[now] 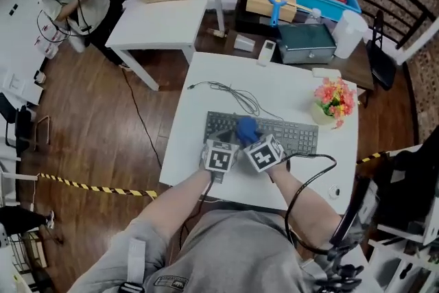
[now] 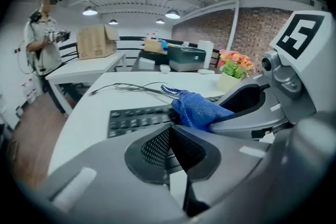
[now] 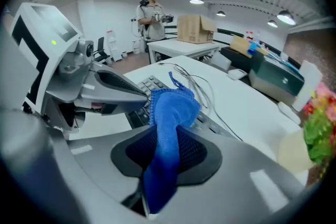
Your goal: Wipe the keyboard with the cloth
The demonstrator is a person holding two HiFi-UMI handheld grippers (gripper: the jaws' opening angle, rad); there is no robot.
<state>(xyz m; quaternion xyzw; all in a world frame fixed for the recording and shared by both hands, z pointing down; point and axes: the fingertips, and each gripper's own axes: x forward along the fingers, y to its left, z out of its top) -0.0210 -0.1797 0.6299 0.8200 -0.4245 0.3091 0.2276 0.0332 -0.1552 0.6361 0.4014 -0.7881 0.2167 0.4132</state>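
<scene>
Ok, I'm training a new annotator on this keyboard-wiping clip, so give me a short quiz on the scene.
1. Which gripper clamps the blue cloth? A) left B) right C) neither
2. True or false: the left gripper has its jaws wide apart.
3. What stands just beyond the right end of the keyboard?
Key: 1 B, the right gripper. 2 False, they are together. 3 A flower pot.

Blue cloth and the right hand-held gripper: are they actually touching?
Touching. The right gripper view shows the blue cloth pinched between the two pads of the right hand-held gripper, with its free end bunched ahead of the jaws.
</scene>
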